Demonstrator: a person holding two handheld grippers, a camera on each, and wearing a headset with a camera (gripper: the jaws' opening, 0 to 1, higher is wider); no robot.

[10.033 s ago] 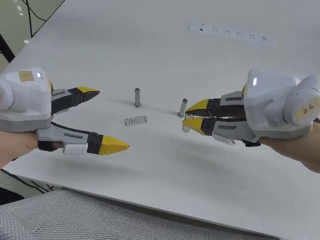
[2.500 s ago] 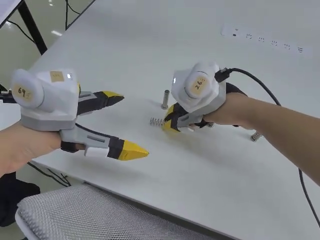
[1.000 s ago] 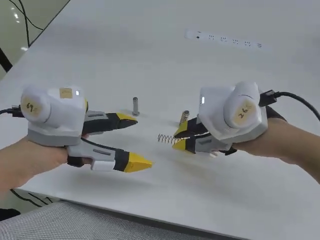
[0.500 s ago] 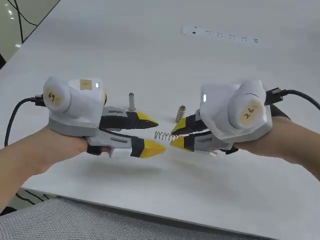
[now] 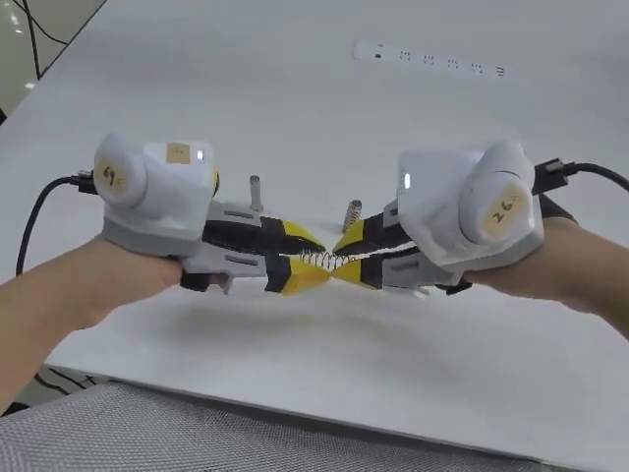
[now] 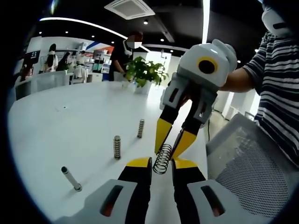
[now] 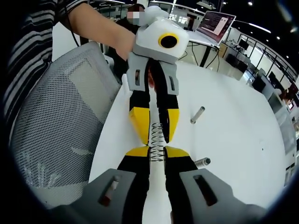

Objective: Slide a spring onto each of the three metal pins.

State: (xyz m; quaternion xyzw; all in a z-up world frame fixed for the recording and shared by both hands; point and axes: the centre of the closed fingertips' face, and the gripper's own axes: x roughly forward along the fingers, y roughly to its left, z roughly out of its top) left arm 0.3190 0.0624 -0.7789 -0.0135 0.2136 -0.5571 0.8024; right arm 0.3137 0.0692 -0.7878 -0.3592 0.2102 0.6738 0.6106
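My right claw [image 7: 157, 152] is closed on one end of the spring [image 7: 156, 139], its yellow tips pinching the last coils. My left claw [image 6: 162, 163] meets it almost tip to tip and stands narrow on the other end. Its pads look to be touching the wire, so I read it as gripping too, though I cannot say how firmly. The spring hangs roughly level between the two claws, clear of the counter [image 5: 295, 98], on my side of the bare pin [image 5: 256, 193] and a little to its right.

Beside the bare pin stands the nearer loaded pin [image 6: 117, 147], already wearing its spring. Beyond that, along the same row, is the farther loaded pin [image 6: 140, 128], likewise dressed. So I judge the bare pin to be the only one left.

The spring is thin open-coiled wire, and I expect it to weigh almost nothing, bow easily, and flick away if squeezed hard or caught mid-length. I would hold it lightly across the end coils with one claw only. The other end has to stay free, with its bore open, so it can drop over the top of the bare pin.
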